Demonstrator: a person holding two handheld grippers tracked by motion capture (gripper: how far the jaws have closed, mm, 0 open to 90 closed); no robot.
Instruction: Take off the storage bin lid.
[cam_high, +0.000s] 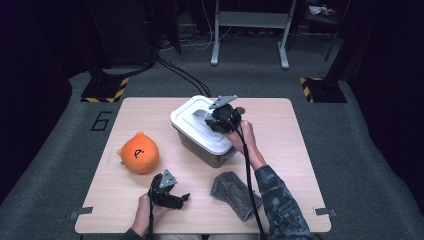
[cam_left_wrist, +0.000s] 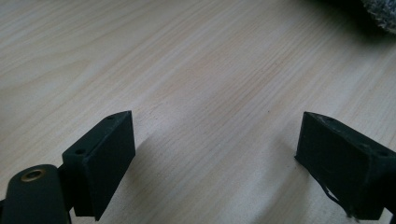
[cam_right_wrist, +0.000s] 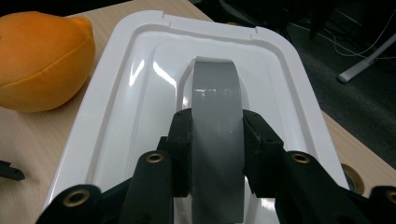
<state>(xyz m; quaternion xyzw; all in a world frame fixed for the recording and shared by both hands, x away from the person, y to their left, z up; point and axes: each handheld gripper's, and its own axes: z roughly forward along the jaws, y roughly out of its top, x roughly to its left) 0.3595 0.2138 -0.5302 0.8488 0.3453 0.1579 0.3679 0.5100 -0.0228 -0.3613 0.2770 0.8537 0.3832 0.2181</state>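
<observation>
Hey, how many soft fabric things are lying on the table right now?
2: an orange plush toy at the table's left side, and a grey cloth near the front edge, right of the left gripper. Anything inside the closed white box stays hidden.
</observation>
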